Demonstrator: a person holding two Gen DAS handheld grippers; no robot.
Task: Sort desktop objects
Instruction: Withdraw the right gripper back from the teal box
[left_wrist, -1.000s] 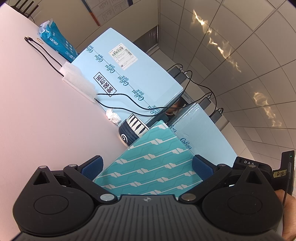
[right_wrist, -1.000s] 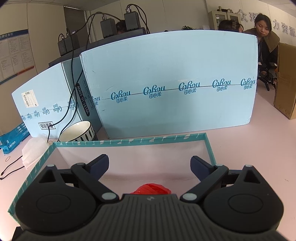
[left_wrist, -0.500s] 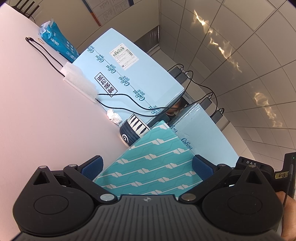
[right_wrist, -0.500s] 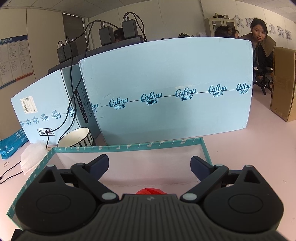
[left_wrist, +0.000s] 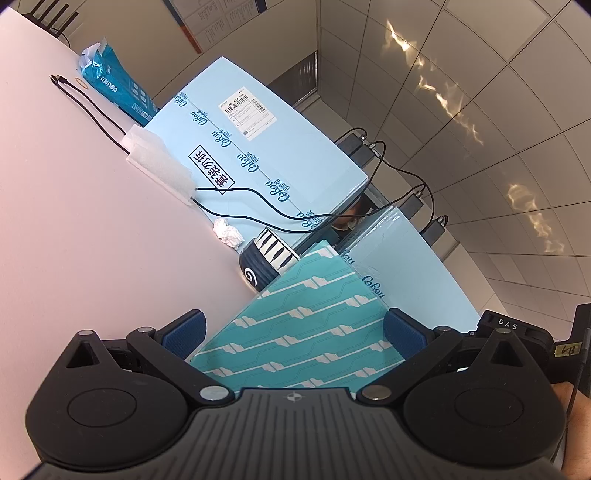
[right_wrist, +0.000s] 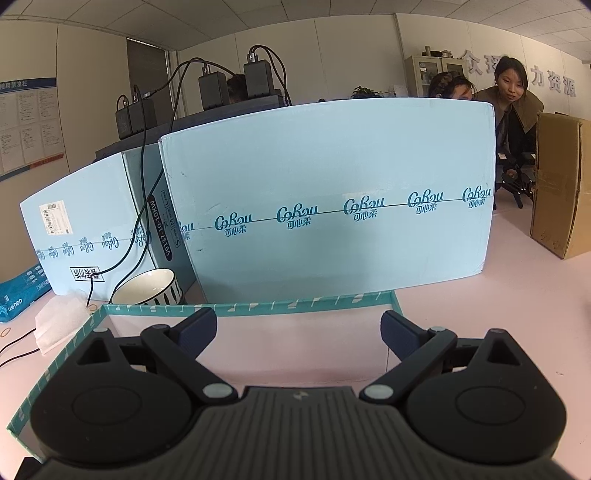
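Teal box: red object gone from right gripper's view

Teal box (right_wrist: 258, 306) sits on the pink desk (right_wrist: 517, 314), open top up, its far wall just in front of the big pale-blue cartons (right_wrist: 332, 206). Right gripper (right_wrist: 299, 332) hovers over the box interior, fingers apart, nothing between them. A second ago a red object showed low between the fingers; now only the box's pale floor shows there. Judgement: the red item lies dropped in the box, under the gripper body, and this sorting step looks finished.

Left gripper (left_wrist: 293, 334), fingers wide apart, straddles the box's patterned outer wall (left_wrist: 306, 332) without visibly clamping it; its view is nearly unchanged.

Striped bowl (right_wrist: 147, 291) stands just beyond the box's far left corner, white foam pad (right_wrist: 55, 321) left of it.

Writing: cartons read "CoRou"; blue pack (left_wrist: 114, 88) at far left reads "deli"; tag on the right gripper (left_wrist: 565, 350) reads roughly "6-13".
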